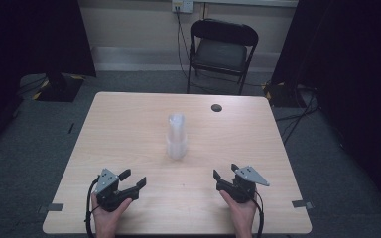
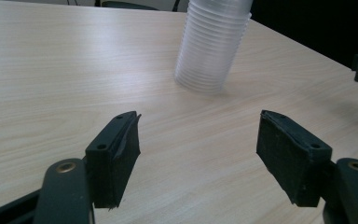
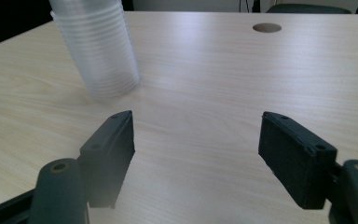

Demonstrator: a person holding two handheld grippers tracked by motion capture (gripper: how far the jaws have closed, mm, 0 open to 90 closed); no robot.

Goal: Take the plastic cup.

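Since both grippers are resting at the near edge of the table (image 1: 129, 106), we're basically at the reach-in stage. Landmark is the stack of clear plastic cups (image 1: 176, 137), upside down near the table's middle. Left gripper (image 1: 133, 179) sits near-left of the stack, well apart from it, jaws spread with nothing between them. Right gripper (image 1: 223, 171) sits near-right of the stack, also released and empty. We'd say pin the lower cups with one gripper and pinch just the top cup with the other, gently, since thin plastic crumples and nested cups probably stick.
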